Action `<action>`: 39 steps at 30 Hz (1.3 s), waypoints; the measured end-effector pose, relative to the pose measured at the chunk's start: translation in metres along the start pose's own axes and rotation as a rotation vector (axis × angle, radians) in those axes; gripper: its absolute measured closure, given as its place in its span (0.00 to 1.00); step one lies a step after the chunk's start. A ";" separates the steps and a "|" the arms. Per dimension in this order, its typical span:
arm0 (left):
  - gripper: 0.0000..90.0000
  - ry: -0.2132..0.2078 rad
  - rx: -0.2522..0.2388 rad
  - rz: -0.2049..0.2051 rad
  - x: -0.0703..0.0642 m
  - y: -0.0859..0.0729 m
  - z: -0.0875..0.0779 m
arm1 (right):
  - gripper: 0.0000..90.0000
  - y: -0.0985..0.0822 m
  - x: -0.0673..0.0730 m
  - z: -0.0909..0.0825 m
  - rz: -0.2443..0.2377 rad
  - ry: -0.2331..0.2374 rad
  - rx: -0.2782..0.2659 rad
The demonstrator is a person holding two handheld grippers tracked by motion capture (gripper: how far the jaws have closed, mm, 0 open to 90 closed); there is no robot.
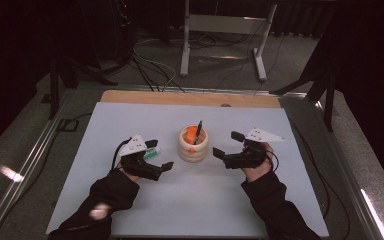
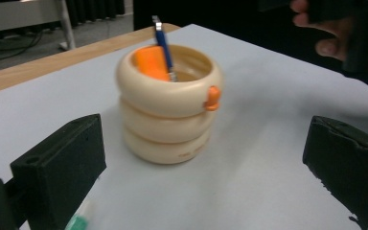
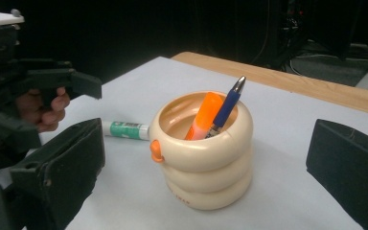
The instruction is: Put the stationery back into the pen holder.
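Cream ringed pen holder [image 1: 192, 144] upright at centre of pale blue mat [image 1: 130, 210]. Inside: orange highlighter [image 3: 202, 116] and blue pen [image 3: 226, 108], both leaning. Green-capped marker [image 3: 124, 130] flat on mat, just beside holder. Left gripper [image 1: 159, 155] and right gripper [image 1: 226, 144] flank holder, jaws wide apart, nothing gripped.

Pen holder [image 1: 192, 145]: cream, three stacked rings, with a small orange knob [image 3: 156, 150] on its top ring. Inside it, an orange highlighter [image 3: 202, 116] and a blue pen [image 3: 226, 108] with a silver tip. At the holder's 9 o'clock in the high view, a white marker [image 1: 152, 152] with a green band and green cap. Table mat [image 1: 190, 200]: pale grey-blue; bare wood strip [image 1: 190, 98] at 12 o'clock. Left gripper [image 1: 156, 157] and right gripper [image 1: 228, 144]: black jaws, white top plates. Sleeves [image 1: 105, 192]: black.
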State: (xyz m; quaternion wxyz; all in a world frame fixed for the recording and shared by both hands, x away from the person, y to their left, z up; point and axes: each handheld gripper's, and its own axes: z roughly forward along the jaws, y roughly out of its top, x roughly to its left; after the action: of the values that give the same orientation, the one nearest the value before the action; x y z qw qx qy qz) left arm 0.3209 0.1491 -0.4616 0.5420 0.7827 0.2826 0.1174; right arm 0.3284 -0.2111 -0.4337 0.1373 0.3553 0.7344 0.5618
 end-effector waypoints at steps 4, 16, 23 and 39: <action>0.02 0.034 -0.010 -0.001 0.011 -0.006 -0.007 | 0.00 -0.001 -0.002 -0.008 -0.001 -0.006 -0.007; 0.02 0.121 0.021 -0.022 0.043 -0.029 -0.022 | 0.00 -0.004 -0.005 -0.018 0.007 0.002 -0.016; 0.02 0.159 0.058 -0.064 0.059 -0.040 -0.032 | 0.00 -0.003 -0.005 -0.020 0.008 0.001 -0.026; 0.15 0.106 0.182 -0.059 0.077 -0.056 -0.028 | 0.00 -0.004 -0.006 -0.022 0.018 0.001 -0.033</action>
State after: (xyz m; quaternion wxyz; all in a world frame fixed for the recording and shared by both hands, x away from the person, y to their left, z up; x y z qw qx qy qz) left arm 0.3524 0.2291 -0.5119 0.4563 0.8127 0.3431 0.1163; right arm 0.3183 -0.2319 -0.4310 0.1379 0.3592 0.7218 0.5753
